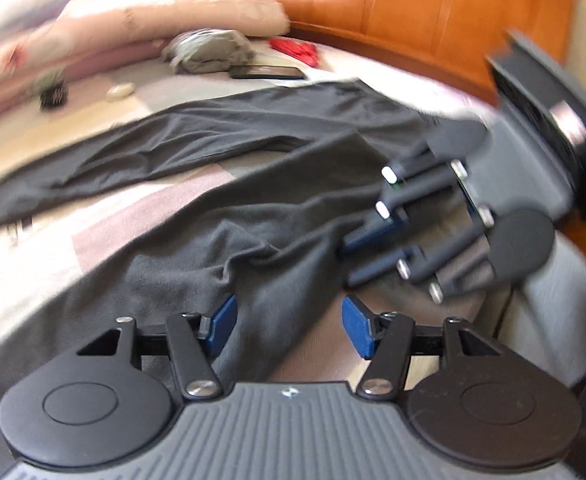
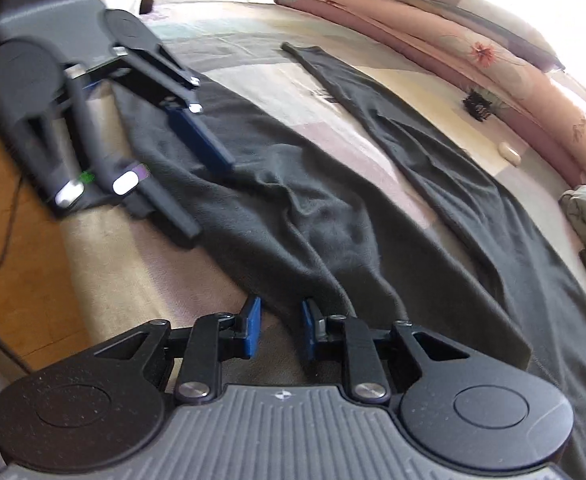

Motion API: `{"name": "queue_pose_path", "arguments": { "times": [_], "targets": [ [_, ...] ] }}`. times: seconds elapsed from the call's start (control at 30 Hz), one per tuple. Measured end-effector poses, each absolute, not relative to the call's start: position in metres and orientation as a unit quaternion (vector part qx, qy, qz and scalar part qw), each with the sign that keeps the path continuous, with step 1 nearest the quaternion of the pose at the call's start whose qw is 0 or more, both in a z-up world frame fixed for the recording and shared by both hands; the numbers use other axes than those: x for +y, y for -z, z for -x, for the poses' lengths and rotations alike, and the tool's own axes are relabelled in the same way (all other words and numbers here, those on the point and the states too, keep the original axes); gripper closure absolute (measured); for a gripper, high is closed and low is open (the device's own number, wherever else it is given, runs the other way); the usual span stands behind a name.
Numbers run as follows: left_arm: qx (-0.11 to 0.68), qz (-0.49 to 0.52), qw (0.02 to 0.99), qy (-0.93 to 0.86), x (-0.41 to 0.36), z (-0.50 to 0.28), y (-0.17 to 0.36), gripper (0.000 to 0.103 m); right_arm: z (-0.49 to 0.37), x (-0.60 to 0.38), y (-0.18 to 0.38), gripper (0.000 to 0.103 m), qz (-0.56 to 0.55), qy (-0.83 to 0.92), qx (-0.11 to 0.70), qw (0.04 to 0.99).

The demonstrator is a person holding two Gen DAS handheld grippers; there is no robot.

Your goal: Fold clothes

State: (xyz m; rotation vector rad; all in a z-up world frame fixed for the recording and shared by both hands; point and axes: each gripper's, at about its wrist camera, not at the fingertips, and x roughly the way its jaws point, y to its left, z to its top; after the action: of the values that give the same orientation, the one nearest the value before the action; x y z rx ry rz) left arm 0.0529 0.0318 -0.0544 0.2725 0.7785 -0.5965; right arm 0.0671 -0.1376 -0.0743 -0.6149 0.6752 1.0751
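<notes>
Both grippers, left [image 1: 289, 322] and right [image 2: 280, 328], hover open-jawed (nothing held) over dark trousers [image 2: 333, 220] on the bed [image 2: 253, 60]

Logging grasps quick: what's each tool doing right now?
Left tool: open, dark pants fabric between its fingers, unclamped.
Right tool: open, holding nothing.

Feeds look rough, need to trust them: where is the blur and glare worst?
Left wrist view: right claw motion-smeared, top centre blown out by sunlight, dark pants still readable. Right wrist view: left claw streaked, window glare top right over the pink bedding; fisheye bends both.
</notes>
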Motion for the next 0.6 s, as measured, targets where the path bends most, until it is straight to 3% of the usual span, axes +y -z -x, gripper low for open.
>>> {"name": "queue_pose_path", "arguments": {
  "times": [0.03,0.07,0.47,0.53,0.57,0.6],
  "targets": [
    [0.367,-0.153,0.871,0.287,0.026,-0.050,0.055,0.043,-0.068,-0.140,0.072,0.100,0.272,-0.496,0.315,0.762],
    [0.363,-0.170,0.870,0.288,0.022,-0.049,0.057,0.043,-0.069,-0.142,0.070,0.101,0.261,-0.498,0.320,0.762],
    [0.260,-0.348,0.869,0.237,-0.023,-0.039,0.074,0.043,-0.079,-0.168,0.048,0.100,0.134,-0.513,0.376,0.760],
    [0.258,-0.349,0.869,0.238,-0.022,-0.037,0.073,0.043,-0.074,-0.171,0.046,0.096,0.138,-0.499,0.366,0.773],
    [0.260,-0.345,0.869,0.239,-0.021,-0.037,0.072,0.043,-0.068,-0.170,0.046,0.088,0.153,-0.492,0.355,0.780],
    [0.262,-0.339,0.872,0.237,-0.021,-0.037,0.071,0.043,-0.061,-0.168,0.047,0.072,0.177,-0.481,0.338,0.790]
  ]
}}
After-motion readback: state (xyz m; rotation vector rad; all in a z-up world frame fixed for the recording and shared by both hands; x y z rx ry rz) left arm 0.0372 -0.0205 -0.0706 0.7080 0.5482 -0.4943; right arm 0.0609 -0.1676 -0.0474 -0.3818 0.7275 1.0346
